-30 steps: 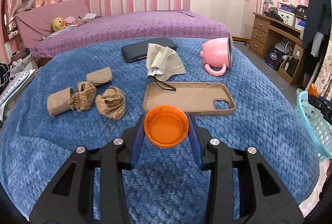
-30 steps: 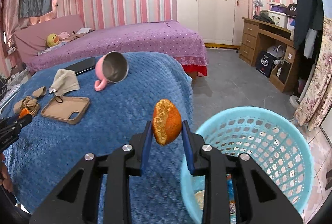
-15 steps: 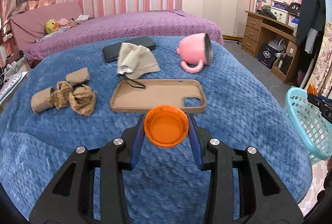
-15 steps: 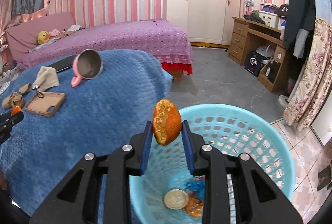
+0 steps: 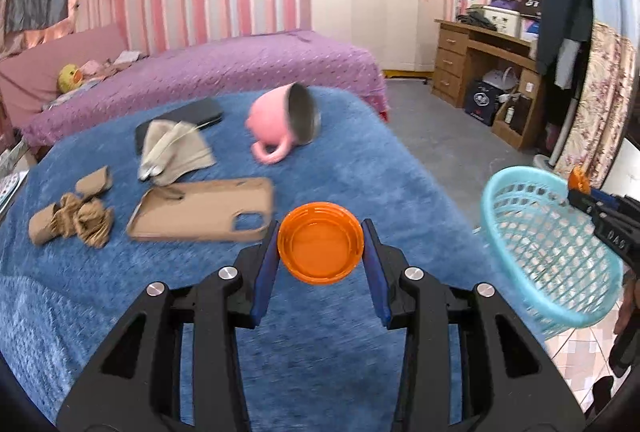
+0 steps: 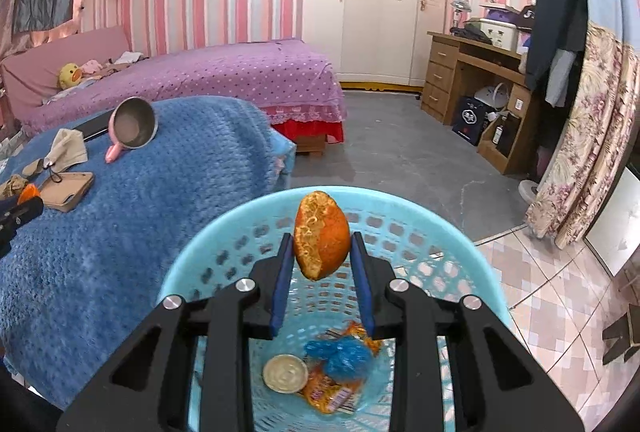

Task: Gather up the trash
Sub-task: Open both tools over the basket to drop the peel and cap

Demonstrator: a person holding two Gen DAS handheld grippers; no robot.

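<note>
Holding an orange peel [image 6: 321, 235] clamped above the turquoise basket [image 6: 224, 232], the right gripper [image 6: 321, 264] is poised to drop it onto wrappers [image 6: 332, 388] inside. The left gripper [image 5: 320, 252] pinches an orange cap [image 5: 320, 243] over the blue blanket [image 5: 120, 292]; crumpled brown paper [image 5: 76, 222] remains.

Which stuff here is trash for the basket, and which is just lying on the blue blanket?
Trash job:
orange peel, held over the blue basket
orange lid, gripped by the other fingers
crumpled brown paper, probably

Just lying about:
pink mug, tipped over
phone case
beige cloth
black phone
</note>
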